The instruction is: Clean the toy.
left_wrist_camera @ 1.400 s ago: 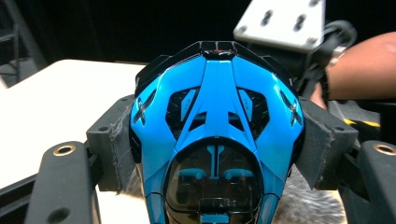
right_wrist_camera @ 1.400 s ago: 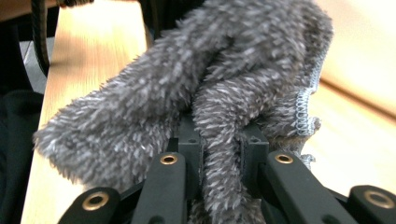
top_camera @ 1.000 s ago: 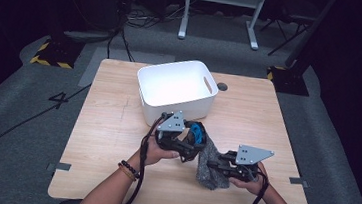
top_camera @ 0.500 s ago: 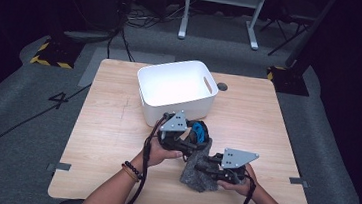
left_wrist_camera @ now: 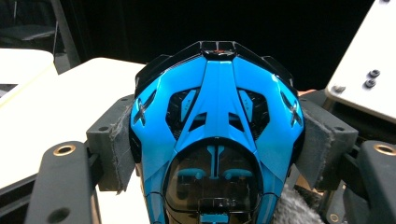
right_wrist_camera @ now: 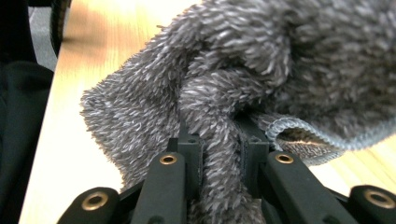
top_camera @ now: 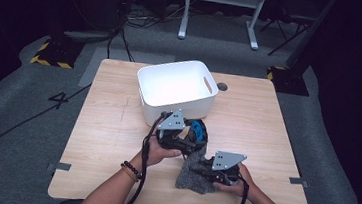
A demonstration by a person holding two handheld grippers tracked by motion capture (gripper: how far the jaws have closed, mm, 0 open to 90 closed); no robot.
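between the right gripper (right_wrist_camera: 218,154) pads (right_wrist_camera: 190,148) — grey cloth (right_wrist_camera: 243,84), pinched

On one wooden table (top_camera: 106,125) sit one white bin (top_camera: 176,89), one blue-and-black helmet-shaped toy (left_wrist_camera: 217,135) and one grey fleecy cloth (right_wrist_camera: 280,70), worked by two hand-held grippers, left (top_camera: 185,143) and right (top_camera: 202,168).

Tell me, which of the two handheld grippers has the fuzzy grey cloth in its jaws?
The right gripper pinches the grey cloth; the left gripper clamps a glossy blue and black object.
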